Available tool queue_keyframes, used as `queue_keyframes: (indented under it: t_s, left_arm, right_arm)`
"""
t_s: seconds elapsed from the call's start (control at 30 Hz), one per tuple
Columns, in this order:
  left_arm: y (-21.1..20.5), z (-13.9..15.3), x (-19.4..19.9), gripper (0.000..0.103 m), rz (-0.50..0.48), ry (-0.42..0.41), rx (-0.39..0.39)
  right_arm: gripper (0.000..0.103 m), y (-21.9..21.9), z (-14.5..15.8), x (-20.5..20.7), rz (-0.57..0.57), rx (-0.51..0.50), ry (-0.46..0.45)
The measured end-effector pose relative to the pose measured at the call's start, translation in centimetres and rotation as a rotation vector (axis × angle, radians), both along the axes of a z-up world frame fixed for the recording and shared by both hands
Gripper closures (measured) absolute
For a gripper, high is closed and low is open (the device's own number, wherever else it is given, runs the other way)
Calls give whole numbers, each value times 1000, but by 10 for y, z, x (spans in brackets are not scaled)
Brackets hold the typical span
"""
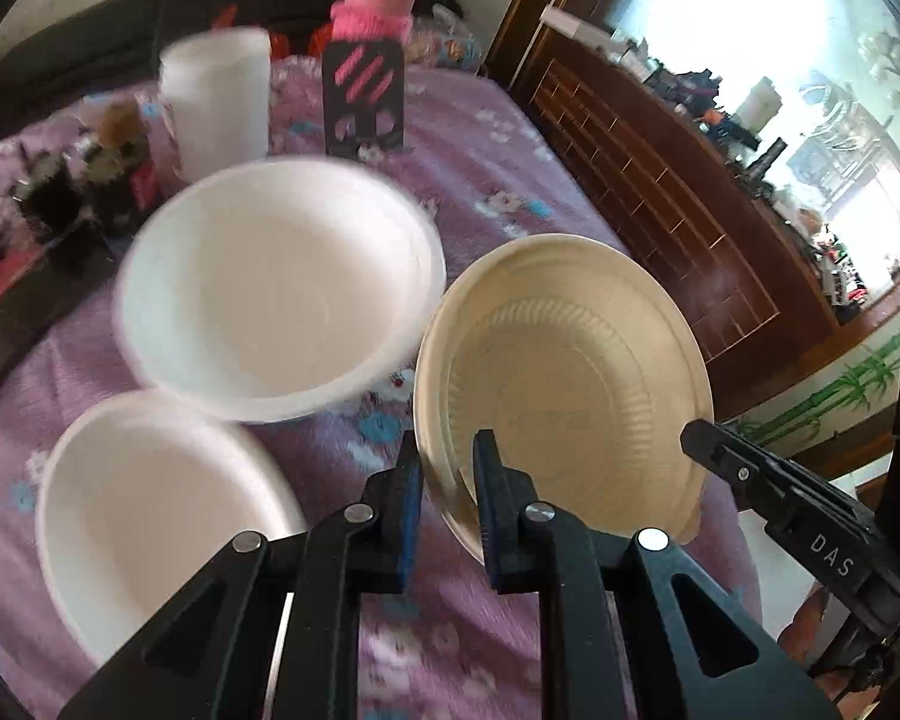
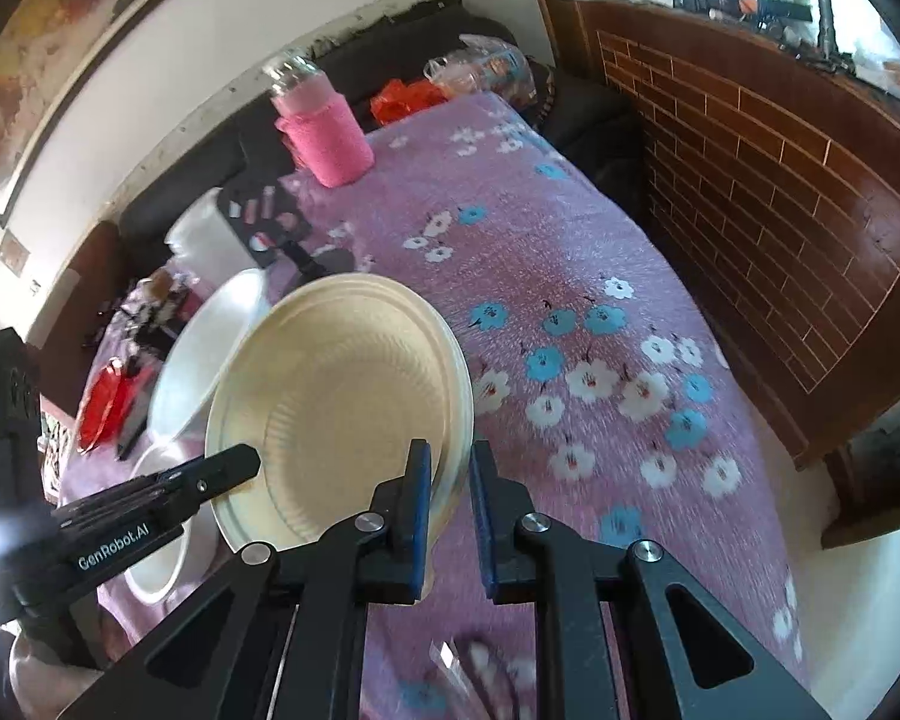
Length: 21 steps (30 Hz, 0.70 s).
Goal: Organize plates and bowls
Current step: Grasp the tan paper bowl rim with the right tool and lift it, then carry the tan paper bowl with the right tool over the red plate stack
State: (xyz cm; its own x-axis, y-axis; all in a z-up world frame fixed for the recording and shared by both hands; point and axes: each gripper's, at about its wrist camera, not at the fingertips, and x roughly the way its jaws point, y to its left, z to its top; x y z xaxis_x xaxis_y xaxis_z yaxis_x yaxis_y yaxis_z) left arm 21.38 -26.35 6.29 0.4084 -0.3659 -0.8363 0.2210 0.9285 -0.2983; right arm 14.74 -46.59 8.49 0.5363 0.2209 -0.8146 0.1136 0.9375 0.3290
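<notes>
Where both sets of fingers meet it, the beige plate is tilted above the purple flowered cloth, clamped at its near rim by the left gripper and at the opposite edge by the right gripper. Only the left view shows two white bowls beyond and left of its fingers. Only the right view shows the framed picture on the wall.

L tongs + R tongs angled down, both clamped.
</notes>
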Motion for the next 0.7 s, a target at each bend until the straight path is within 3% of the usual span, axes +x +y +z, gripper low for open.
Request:
queue_keyframes:
  t_s: [0.17, 0.33, 0.53, 0.7]
  left_arm:
    - [22, 19, -56, 87, 5, -53, -26]
    - [61, 16, -121, 87, 23, -69, -46]
    - [112, -5, -198, 83, 58, -59, 3]
    - [144, -22, -237, 78, 89, -40, 21]
  right_arm:
    - [89, 13, 22, -48, 30, 38, -43]
    - [89, 44, 25, -103, 109, 90, -53]
    - [89, 105, 11, -163, 229, 92, -39]
    - [89, 144, -7, -189, 296, 95, -16]
